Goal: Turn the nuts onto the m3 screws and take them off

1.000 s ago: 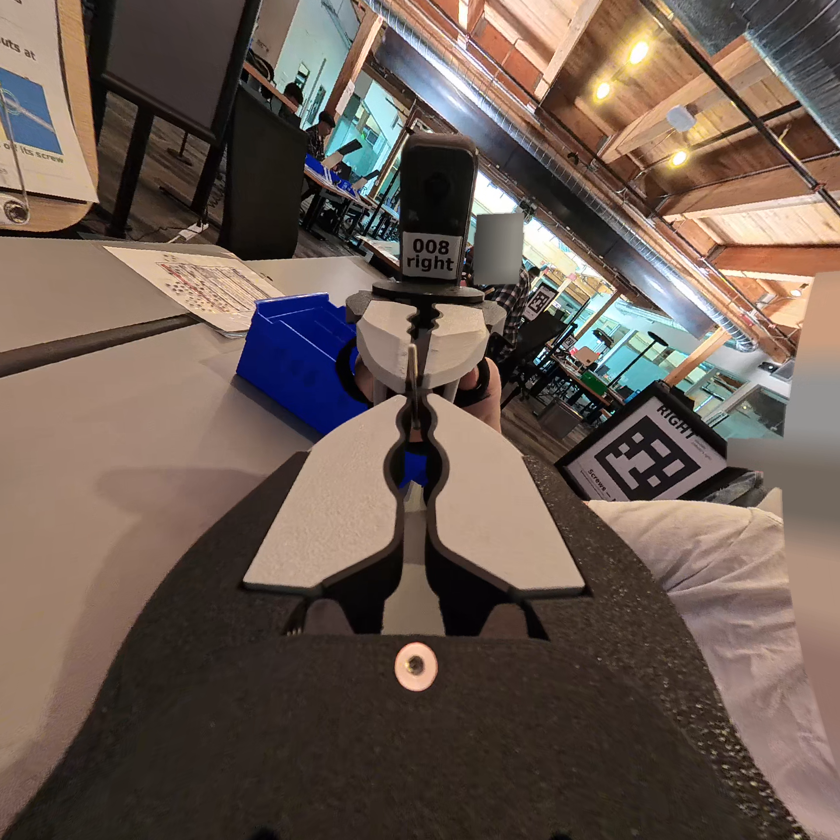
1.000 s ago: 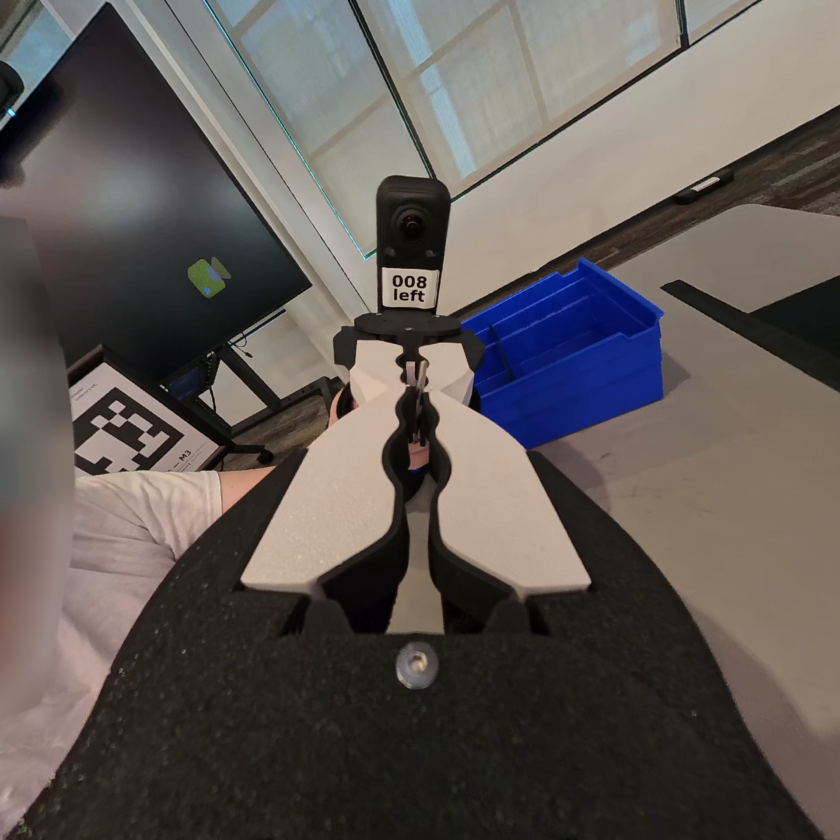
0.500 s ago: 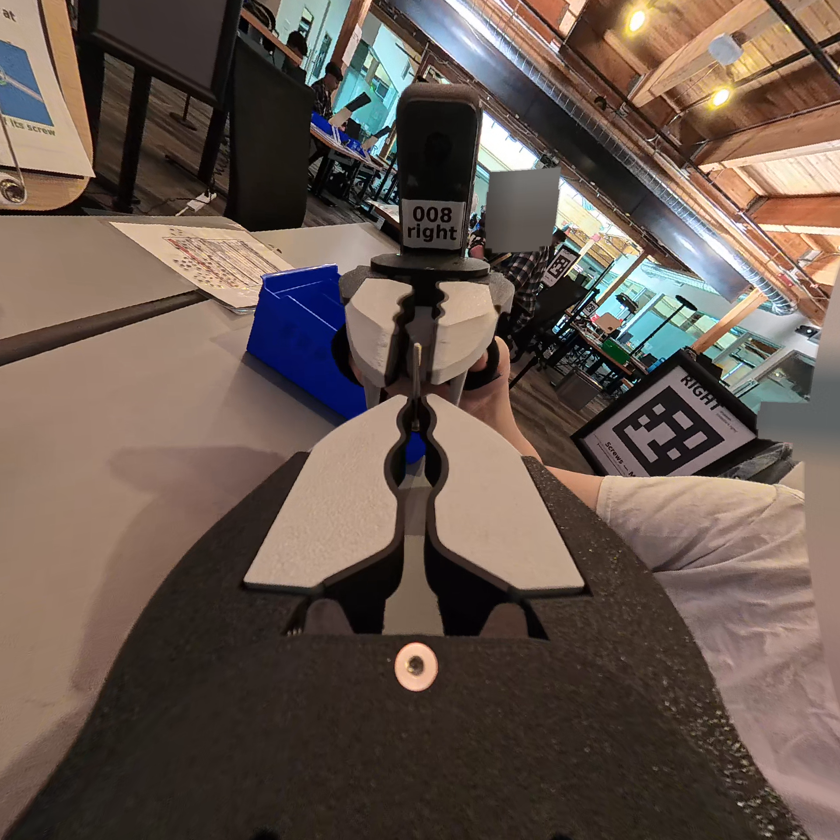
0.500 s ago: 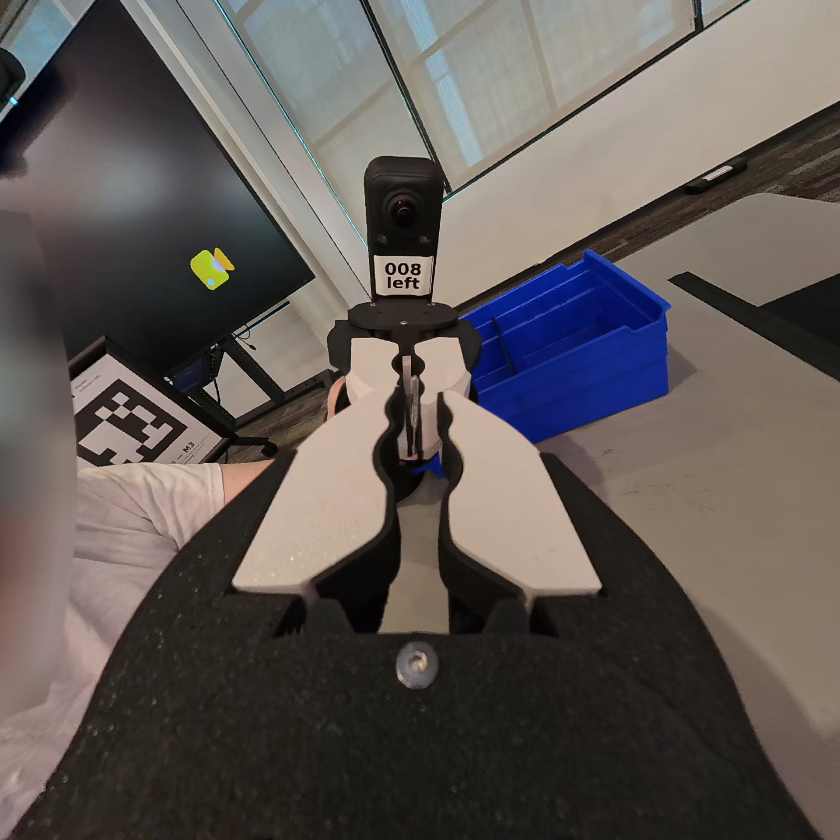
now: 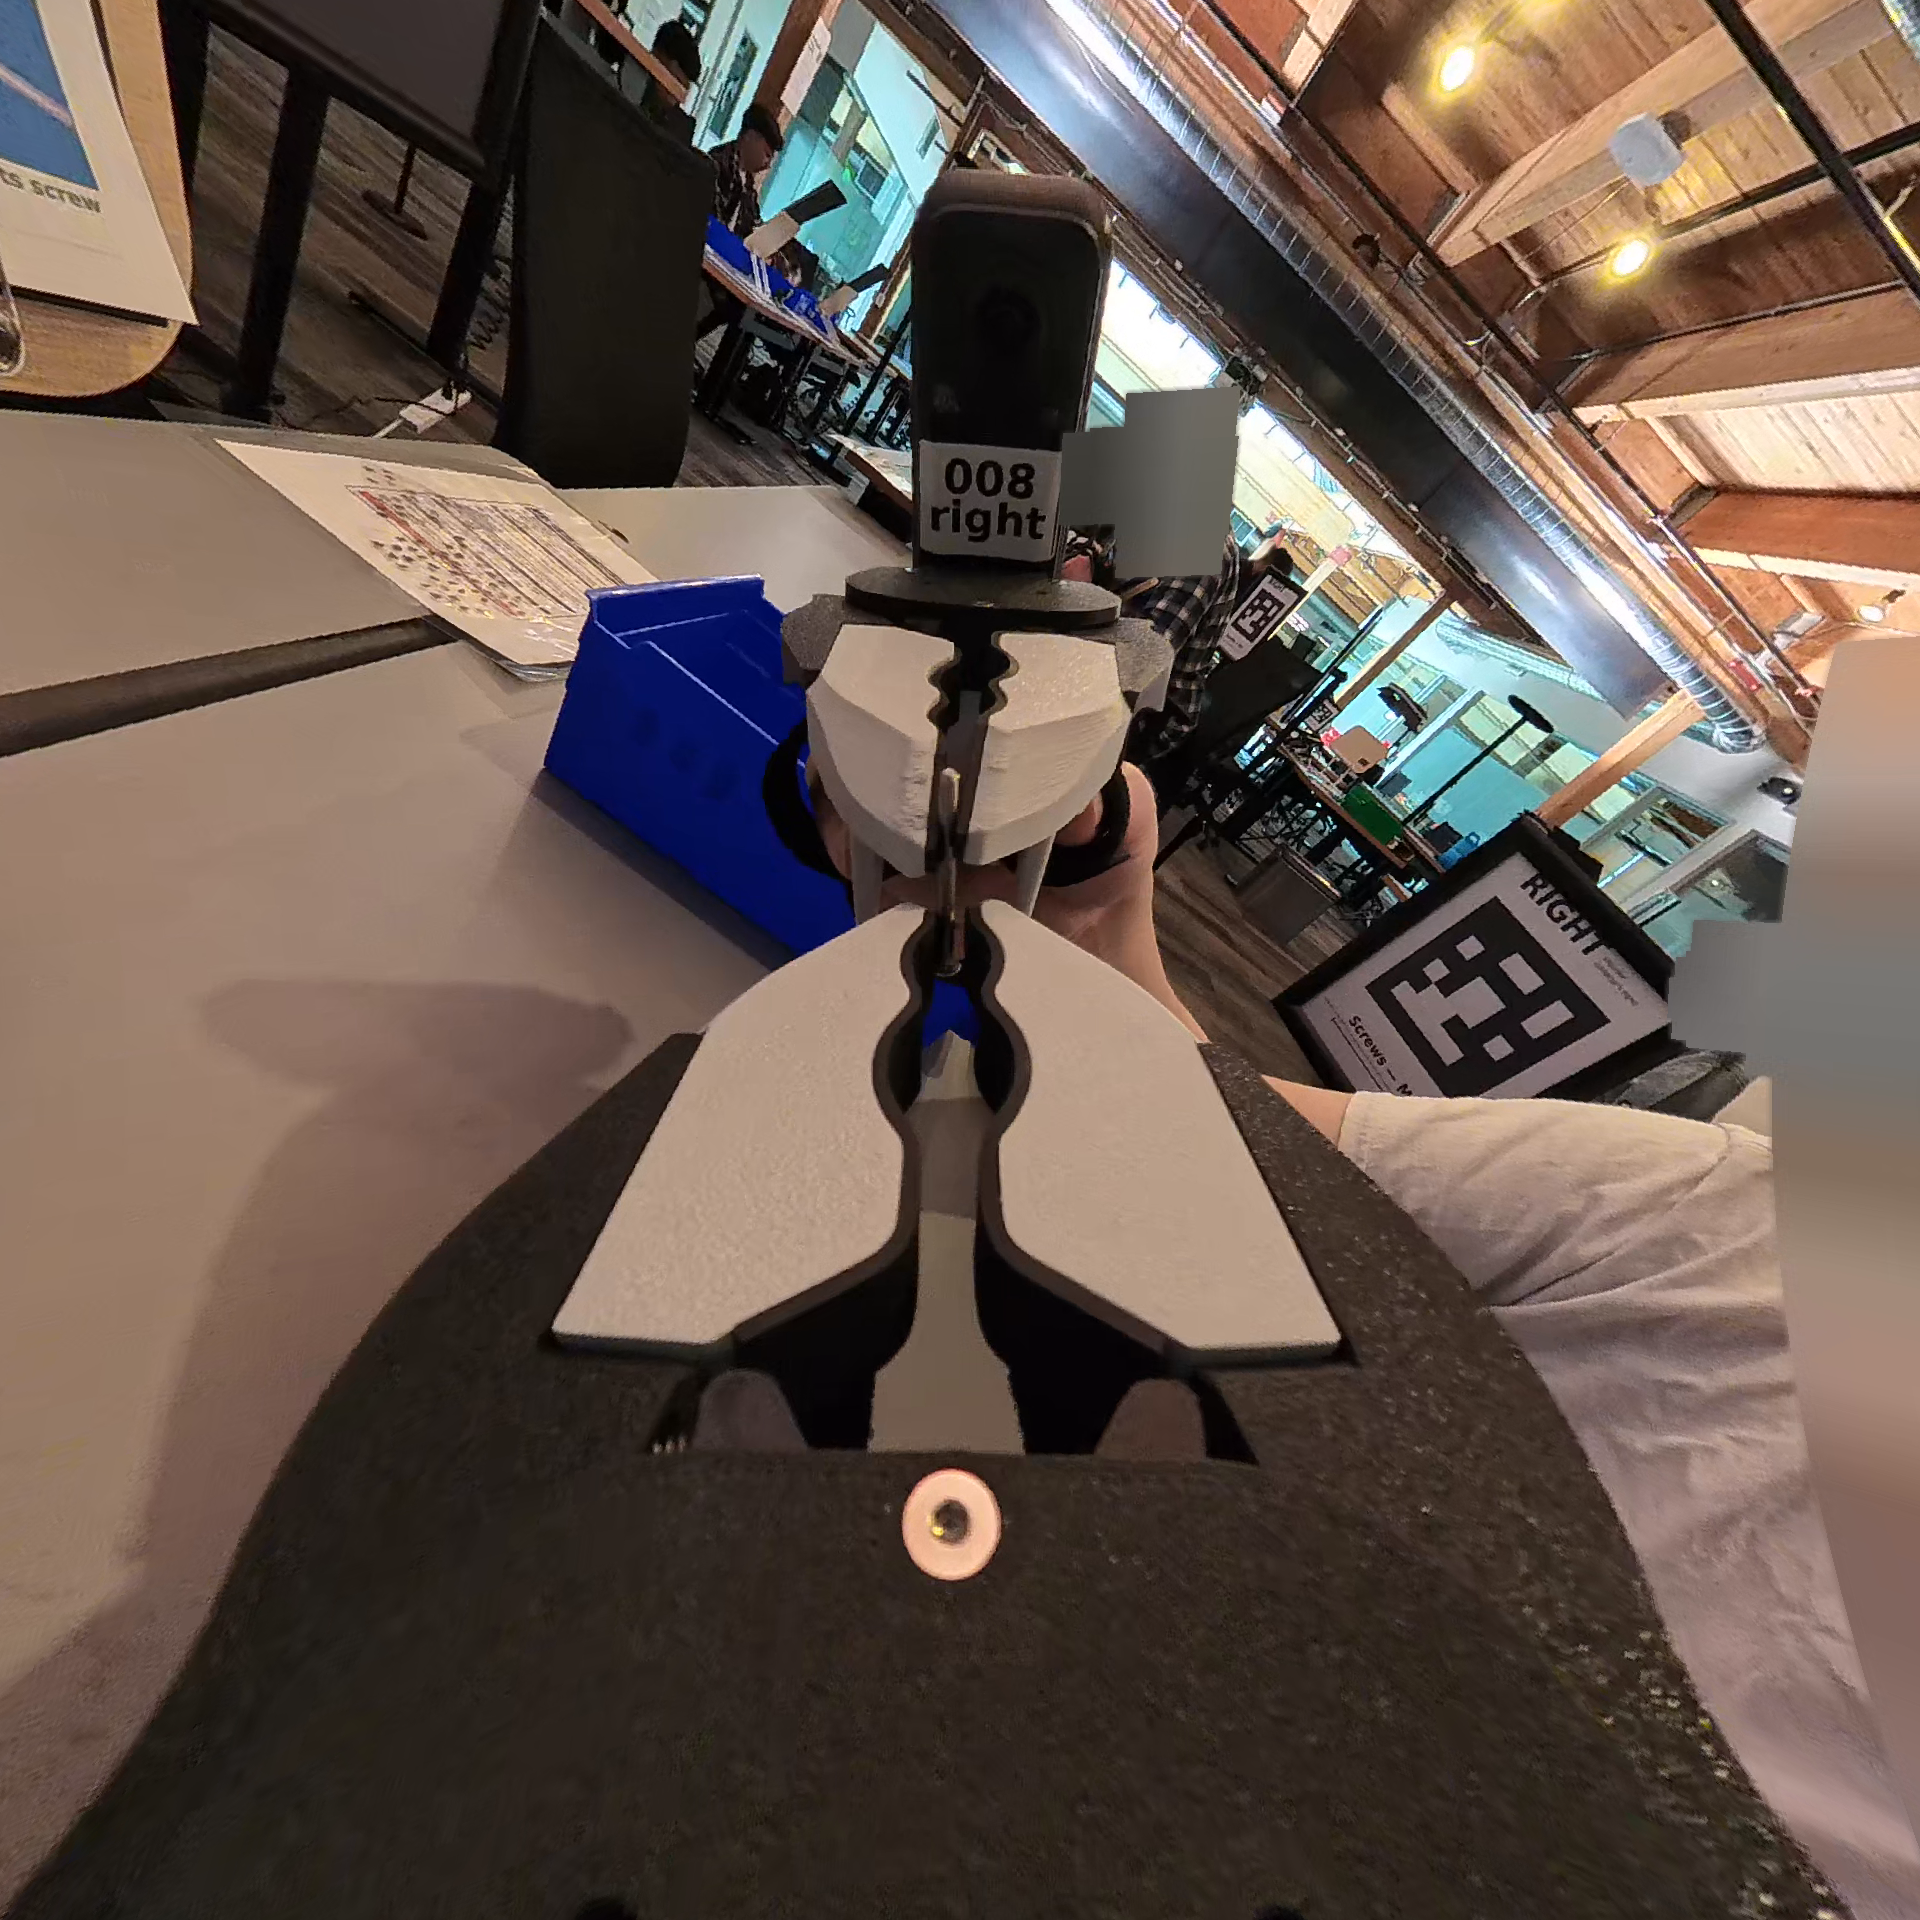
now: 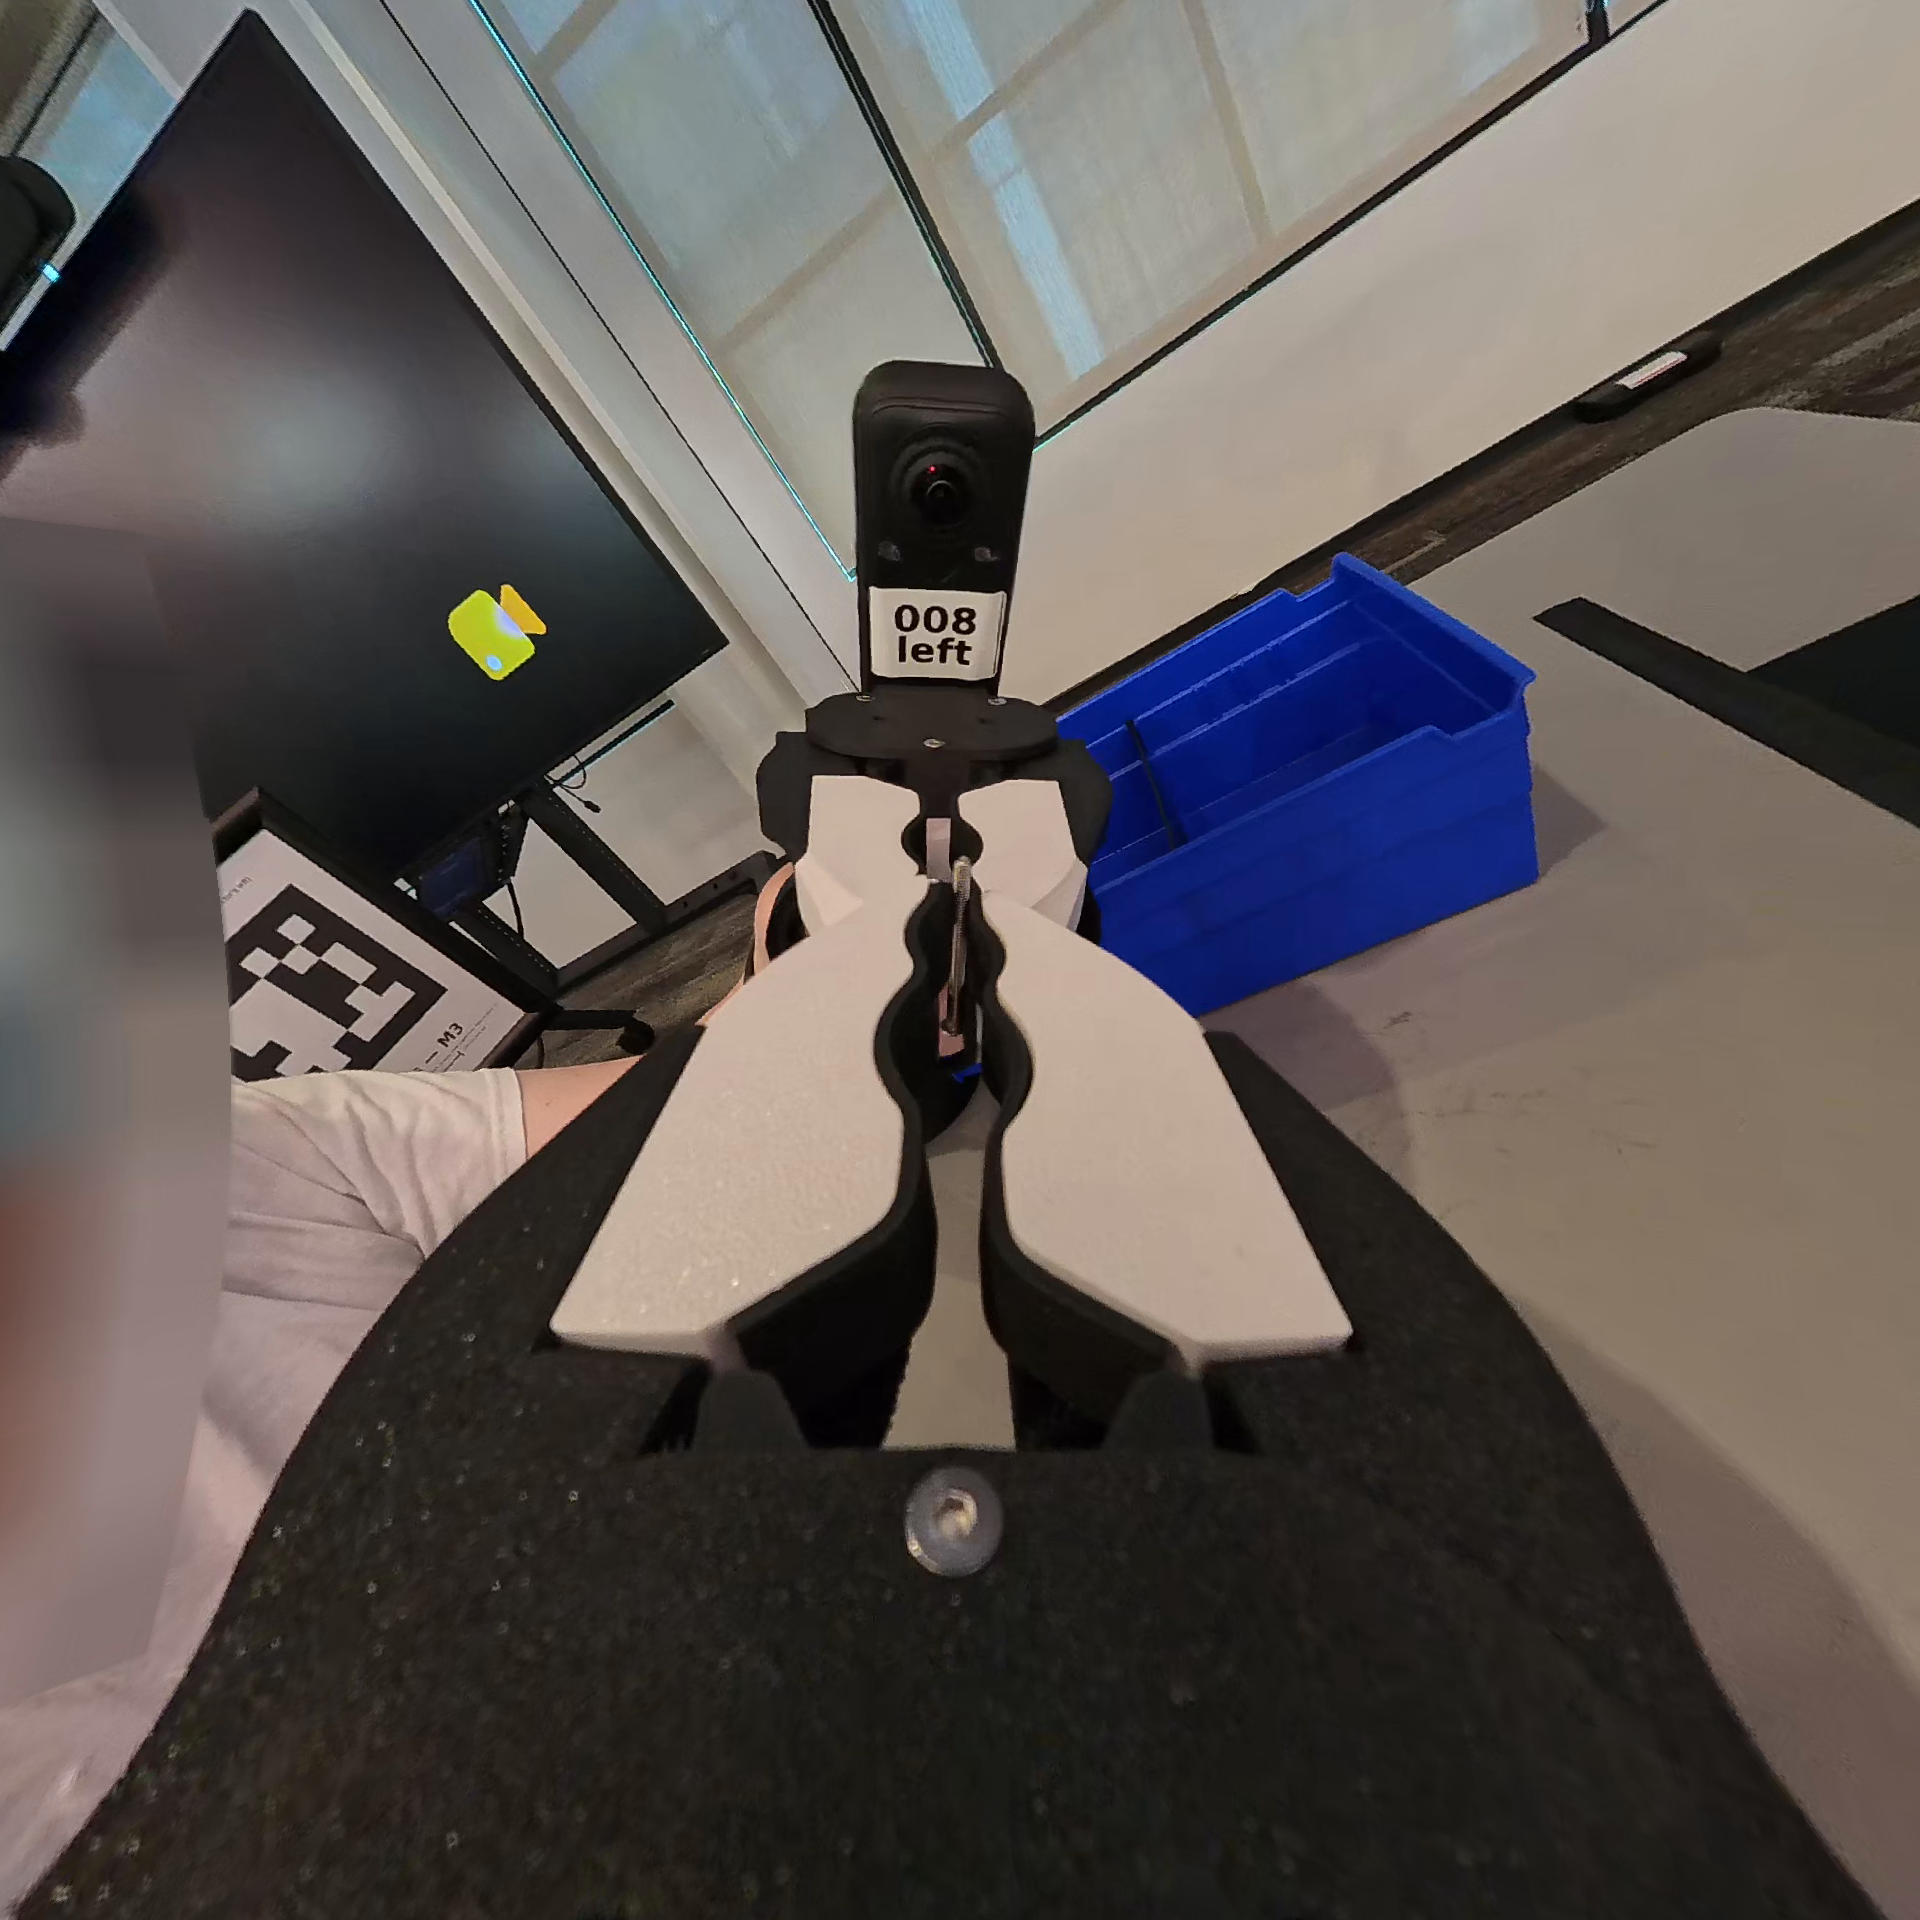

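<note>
Paper sheet [image 5: 468,540] with a printed chart lies at 10 o'clock in the left wrist view, on the grey table [image 5: 260,883], and just to its right stands the blue bin [image 5: 675,748], near the work but not touching it; I judge it is kept close so that parts can be taken from it and dropped back. At the centre the left gripper [image 5: 948,920] and the right gripper [image 5: 961,847] meet tip to tip above the table edge, each one looking straight at the other, and the m3 screw [image 5: 945,805] bridges the small space between them. I think they face each other this way so that one tool can keep the screw steady while the other one turns about the same line. The right gripper has its fingers pressed together along most of the shank, which lies in their wavy slot. The left gripper's fingers are also closed, pinching the other end of the screw. A nut I cannot find in either view; it may be hidden between the pads. The long axis of the screw runs from 6 to 12 o'clock in both views, in line with both pairs of fingers, so it points from one gripper into the other and is roughly level over the table. At 3 o'clock a black-and-white marker board [image 5: 1475,997] stands, and below it a white sleeve [image 5: 1558,1247] comes in.
</note>
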Demonstrator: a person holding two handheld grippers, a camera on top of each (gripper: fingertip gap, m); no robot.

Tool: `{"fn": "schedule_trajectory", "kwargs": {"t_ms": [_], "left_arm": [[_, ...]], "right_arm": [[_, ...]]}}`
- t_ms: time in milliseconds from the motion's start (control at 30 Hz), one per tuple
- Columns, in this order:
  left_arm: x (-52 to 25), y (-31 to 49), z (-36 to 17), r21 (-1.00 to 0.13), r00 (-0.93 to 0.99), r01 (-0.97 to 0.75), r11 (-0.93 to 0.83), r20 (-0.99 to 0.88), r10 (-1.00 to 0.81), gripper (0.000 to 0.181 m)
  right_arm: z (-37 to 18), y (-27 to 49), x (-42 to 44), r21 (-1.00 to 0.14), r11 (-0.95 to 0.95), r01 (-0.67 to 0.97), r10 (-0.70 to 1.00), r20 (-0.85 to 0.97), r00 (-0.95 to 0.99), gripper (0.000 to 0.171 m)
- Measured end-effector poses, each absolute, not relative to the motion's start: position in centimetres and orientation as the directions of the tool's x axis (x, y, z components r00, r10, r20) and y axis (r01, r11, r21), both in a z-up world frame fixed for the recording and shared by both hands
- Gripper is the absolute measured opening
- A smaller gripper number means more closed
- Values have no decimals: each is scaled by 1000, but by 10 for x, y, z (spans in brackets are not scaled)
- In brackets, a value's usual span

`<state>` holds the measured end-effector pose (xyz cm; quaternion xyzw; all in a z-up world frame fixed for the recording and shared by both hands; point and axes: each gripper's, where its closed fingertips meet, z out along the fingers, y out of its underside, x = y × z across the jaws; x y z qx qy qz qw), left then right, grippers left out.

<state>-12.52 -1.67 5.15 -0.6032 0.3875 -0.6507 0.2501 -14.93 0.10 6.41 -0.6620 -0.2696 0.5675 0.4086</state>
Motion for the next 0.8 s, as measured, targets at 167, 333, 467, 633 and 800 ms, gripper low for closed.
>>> {"fn": "schedule_trajectory", "kwargs": {"t_ms": [167,333,467,633,800], "left_arm": [[-126,-16,53,-795,-159,-133,-591,606,-780,2],[-126,-15,52,-788,-163,-130,-602,615,-771,1],[-126,-16,52,-767,-187,-133,-628,642,-744,1],[-127,-16,51,-768,-184,-141,-625,641,-745,1],[-128,-16,53,-775,-186,-141,-616,632,-752,1]], "right_arm": [[66,1,-149,-848,-518,-113,822,-530,208,2],[65,2,-149,-845,-521,-115,820,-534,206,2],[65,2,-150,-843,-525,-117,818,-538,201,2],[64,2,-150,-851,-514,-108,826,-525,205,2],[75,3,-147,-882,-451,-134,853,-470,225,14]]}}
